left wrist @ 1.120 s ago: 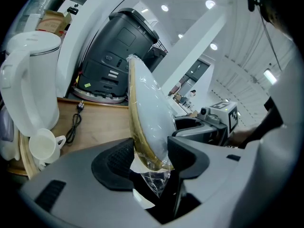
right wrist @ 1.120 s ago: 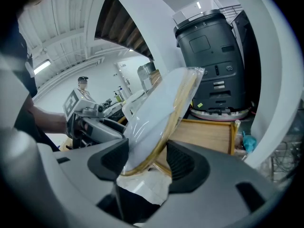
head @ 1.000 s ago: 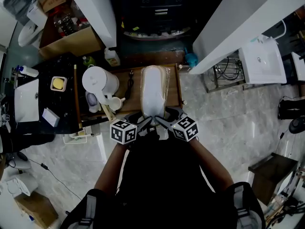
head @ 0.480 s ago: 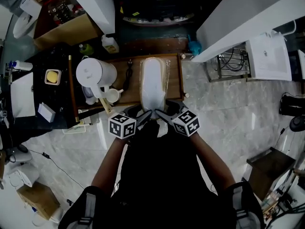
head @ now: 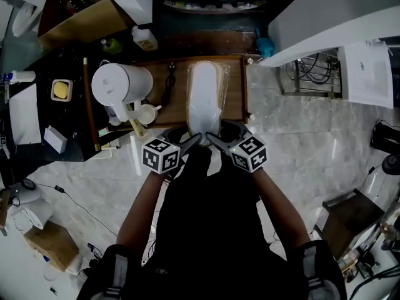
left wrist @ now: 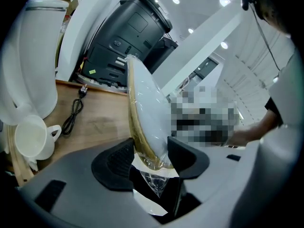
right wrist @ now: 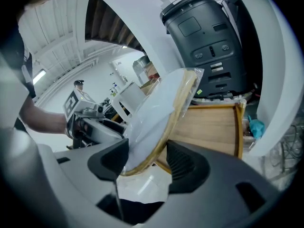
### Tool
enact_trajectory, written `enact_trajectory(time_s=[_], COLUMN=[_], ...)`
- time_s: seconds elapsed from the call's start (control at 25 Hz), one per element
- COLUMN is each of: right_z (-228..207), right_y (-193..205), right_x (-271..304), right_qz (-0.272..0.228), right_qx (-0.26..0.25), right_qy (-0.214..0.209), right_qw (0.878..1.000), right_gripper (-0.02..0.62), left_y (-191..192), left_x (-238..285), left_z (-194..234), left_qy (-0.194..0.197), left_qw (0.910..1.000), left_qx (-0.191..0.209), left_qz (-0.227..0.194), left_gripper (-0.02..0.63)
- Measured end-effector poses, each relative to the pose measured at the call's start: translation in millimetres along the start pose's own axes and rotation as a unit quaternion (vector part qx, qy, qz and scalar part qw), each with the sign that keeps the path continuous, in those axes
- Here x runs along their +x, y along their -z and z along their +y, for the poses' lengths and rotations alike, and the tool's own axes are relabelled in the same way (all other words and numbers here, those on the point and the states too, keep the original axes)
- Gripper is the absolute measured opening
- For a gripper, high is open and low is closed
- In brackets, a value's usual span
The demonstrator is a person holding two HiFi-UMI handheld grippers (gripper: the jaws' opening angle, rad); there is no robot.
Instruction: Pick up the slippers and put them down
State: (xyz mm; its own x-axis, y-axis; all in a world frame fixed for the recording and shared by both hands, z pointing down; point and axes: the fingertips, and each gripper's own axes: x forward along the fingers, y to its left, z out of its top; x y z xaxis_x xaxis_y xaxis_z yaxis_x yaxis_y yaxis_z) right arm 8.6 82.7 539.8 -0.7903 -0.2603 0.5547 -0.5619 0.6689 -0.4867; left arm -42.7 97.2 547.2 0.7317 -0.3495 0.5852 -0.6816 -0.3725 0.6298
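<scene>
Since a sec ago both grippers + the slippers (head: 205, 99) have come down a bit. The pack looks slightly smaller and farther from the head cam now, and the whole scene has slid up in that view. The grip itself hasn't changed, same hold on the near end.

The slippers are a white pair w/ a tan sole rim, wrapped in clear plastic, stretched lengthwise over the wooden tabletop (head: 234, 95) and pointing away from the person. They're tipped up on edge, not lying flat. Can't tell if the far end touches the wood yet.

Left gripper (left wrist: 151, 153): its fingers (left wrist: 116, 163) are pinching the heel end of the pack, one pad on the tan rim side and the other on the white side. A loose bit of wrap hangs down btw them.

Right gripper (right wrist: 147, 160): same deal, its fingers (right wrist: 187, 165) are clamped on that same near end from the other side. The two grippers sit right next to each other, marker cubes angled outward.

Other stuff on the tabletop, left of the slippers: a black cable (head: 170, 86) just beside them, then a white jug (head: 120, 85) w/ a small white cup (head: 147, 113) in front of it. A big dark machine (right wrist: 209, 37) stands behind the tabletop. Pale marble-look floor (head: 300, 142) off to the right.
</scene>
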Motion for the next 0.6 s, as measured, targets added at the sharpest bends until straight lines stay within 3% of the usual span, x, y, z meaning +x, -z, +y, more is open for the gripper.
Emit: enact_trajectory(time_s=[0.6], right_z=[-33.4], right_y=[15.3], right_x=[16.4], right_qz=[0.016], right_qx=[0.024], right_qy=[-0.004], right_qw=[1.000], right_gripper=[0.253], left_y=[3.8], left_x=[32.4], left_z=[20.9], left_qy=[-0.002], left_qw=[0.9995], left_qx=[-0.018], left_qz=[0.025], left_gripper=[0.225])
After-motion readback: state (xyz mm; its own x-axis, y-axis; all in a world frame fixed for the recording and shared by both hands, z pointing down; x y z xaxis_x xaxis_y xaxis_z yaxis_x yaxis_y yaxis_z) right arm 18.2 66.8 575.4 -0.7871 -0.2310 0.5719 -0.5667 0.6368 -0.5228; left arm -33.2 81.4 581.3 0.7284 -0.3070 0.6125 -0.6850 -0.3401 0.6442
